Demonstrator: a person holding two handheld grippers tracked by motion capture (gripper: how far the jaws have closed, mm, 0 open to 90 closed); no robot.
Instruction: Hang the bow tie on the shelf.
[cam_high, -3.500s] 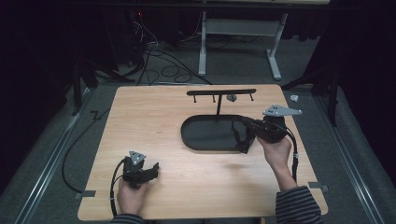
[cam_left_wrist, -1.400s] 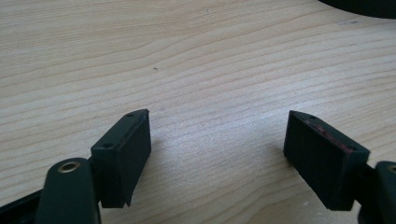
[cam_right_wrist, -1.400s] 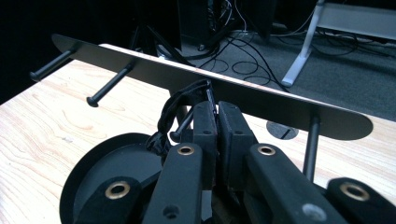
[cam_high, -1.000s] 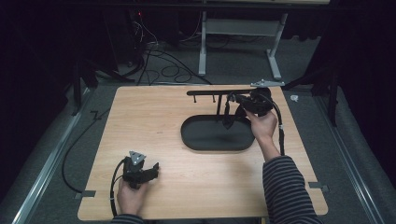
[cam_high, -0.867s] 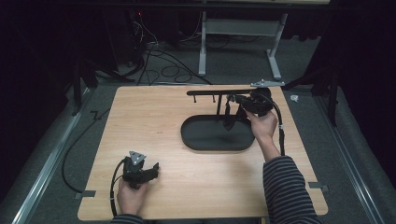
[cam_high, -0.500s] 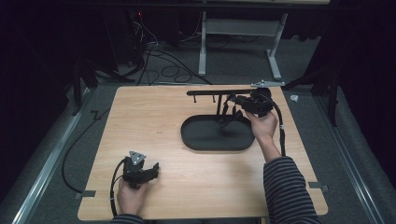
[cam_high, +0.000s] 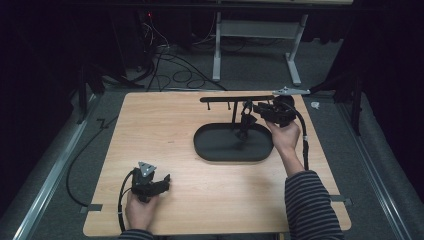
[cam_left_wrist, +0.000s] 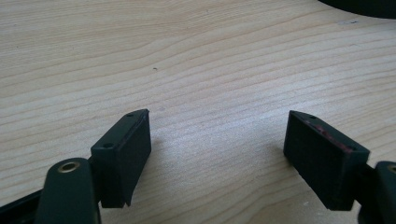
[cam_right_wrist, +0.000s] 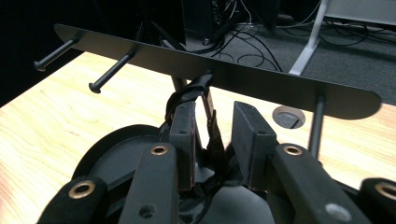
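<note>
A black stand has an oval base (cam_high: 220, 150) and a horizontal bar (cam_high: 235, 98) with pegs (cam_right_wrist: 109, 72). A black strap (cam_right_wrist: 214, 133) is looped over one peg and hangs down toward the base (cam_right_wrist: 116, 158); the same strap (cam_high: 244, 121) dangles beneath the bar. My right gripper (cam_high: 252, 111) is level with the bar. In the right gripper view, the right gripper (cam_right_wrist: 212, 123) has its jaws a little apart, with the strap between them and a gap on one side. My left gripper (cam_high: 164, 181) rests open near the table's front left, and nothing lies between the left gripper (cam_left_wrist: 217, 154) jaws.
The wooden table (cam_high: 150, 130) is bare to the left of the stand. A round grommet (cam_right_wrist: 288, 116) sits in the table behind the bar. Cables and a white desk frame (cam_high: 255, 30) lie on the floor beyond the far edge.
My right gripper rose from over the oval base to the bar and has held nearly still over the last second. The strap now hangs from the peg. The left gripper has not moved.
</note>
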